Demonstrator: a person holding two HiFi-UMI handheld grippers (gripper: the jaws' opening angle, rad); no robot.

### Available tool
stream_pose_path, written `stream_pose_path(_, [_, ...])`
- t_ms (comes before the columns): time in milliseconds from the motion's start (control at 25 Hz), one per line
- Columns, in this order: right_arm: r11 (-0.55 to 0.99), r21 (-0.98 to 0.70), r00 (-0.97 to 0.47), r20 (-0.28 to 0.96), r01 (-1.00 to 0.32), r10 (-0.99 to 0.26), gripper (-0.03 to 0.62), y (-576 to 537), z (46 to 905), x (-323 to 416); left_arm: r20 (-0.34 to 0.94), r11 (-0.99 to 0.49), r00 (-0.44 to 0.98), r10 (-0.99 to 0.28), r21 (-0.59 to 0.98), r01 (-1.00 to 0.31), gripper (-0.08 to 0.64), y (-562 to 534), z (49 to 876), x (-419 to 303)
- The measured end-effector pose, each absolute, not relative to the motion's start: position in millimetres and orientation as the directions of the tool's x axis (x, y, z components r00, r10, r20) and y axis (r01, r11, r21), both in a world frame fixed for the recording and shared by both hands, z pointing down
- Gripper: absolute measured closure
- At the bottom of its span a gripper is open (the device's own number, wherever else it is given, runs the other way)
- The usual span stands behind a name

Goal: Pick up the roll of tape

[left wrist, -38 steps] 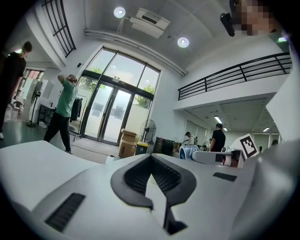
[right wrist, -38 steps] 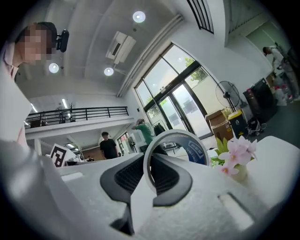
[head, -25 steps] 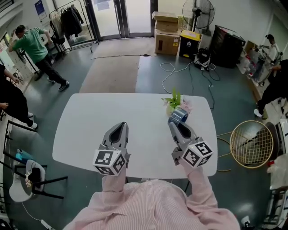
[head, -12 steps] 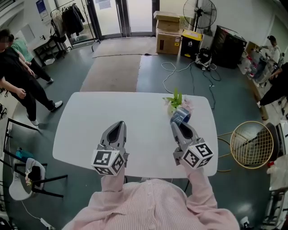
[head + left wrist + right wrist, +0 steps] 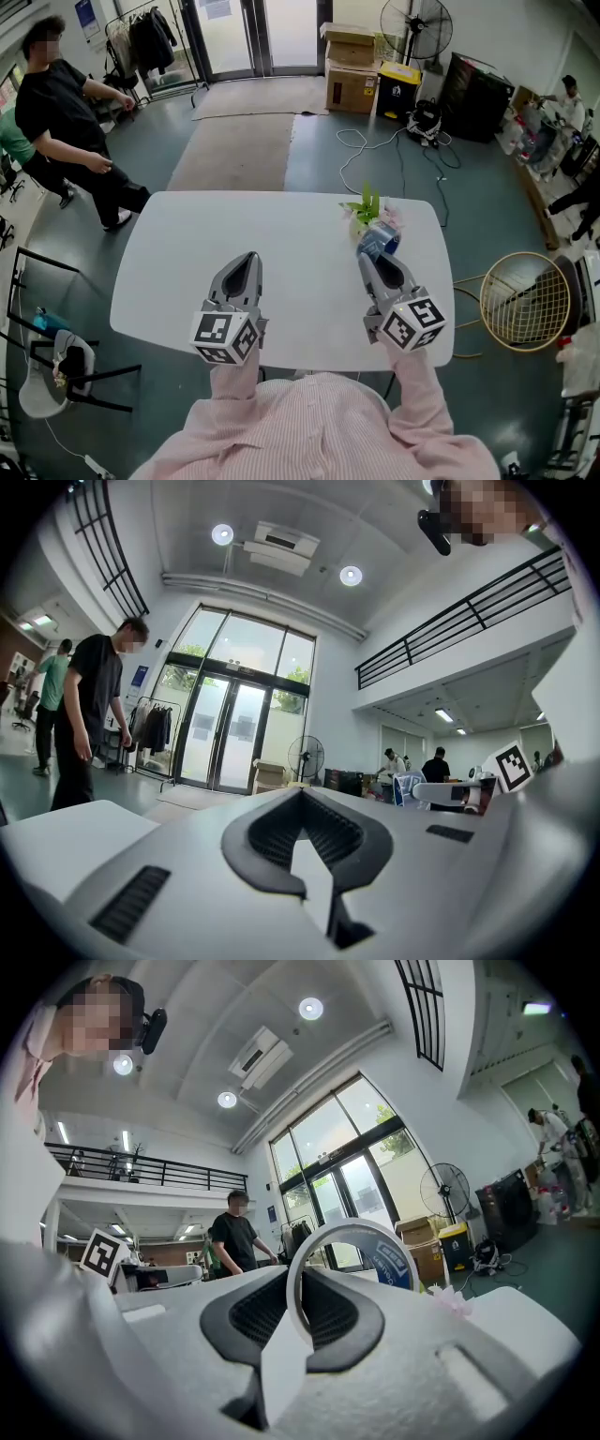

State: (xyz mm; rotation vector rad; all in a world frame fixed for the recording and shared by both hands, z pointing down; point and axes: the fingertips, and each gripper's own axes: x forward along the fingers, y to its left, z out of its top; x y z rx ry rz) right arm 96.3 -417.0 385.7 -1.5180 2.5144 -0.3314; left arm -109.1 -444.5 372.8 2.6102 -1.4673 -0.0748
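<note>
Tape [image 5: 398,1258]: upright ring, wall pinched at near edge between jaws of right tool [image 5: 379,255]; jaws narrow, clamped on it. Roll sits over far right of table [image 5: 178,272], just beside flowers [image 5: 366,206]; gap under roll not readable, looks lifted.

Left tool [image 5: 246,264]: jaws together, empty, over table, well apart from tape.

Step, judged: grasp made, pick-up in lift stage, nearly done.

Next move calls for: firm squeeze, since grip holds thin wall only; straight rise; keep clear of flowers.
</note>
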Motion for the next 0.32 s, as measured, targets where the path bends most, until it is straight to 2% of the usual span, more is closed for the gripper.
stream_pose_path(320, [0.447,-0.265,-0.456,-0.030,-0.855,-0.890,0.543,-417.6,384.1,97.4,0.044,-0.508,0.519,-0.854,0.145,-0.849,0.560,-446.0,374.7,-109.5])
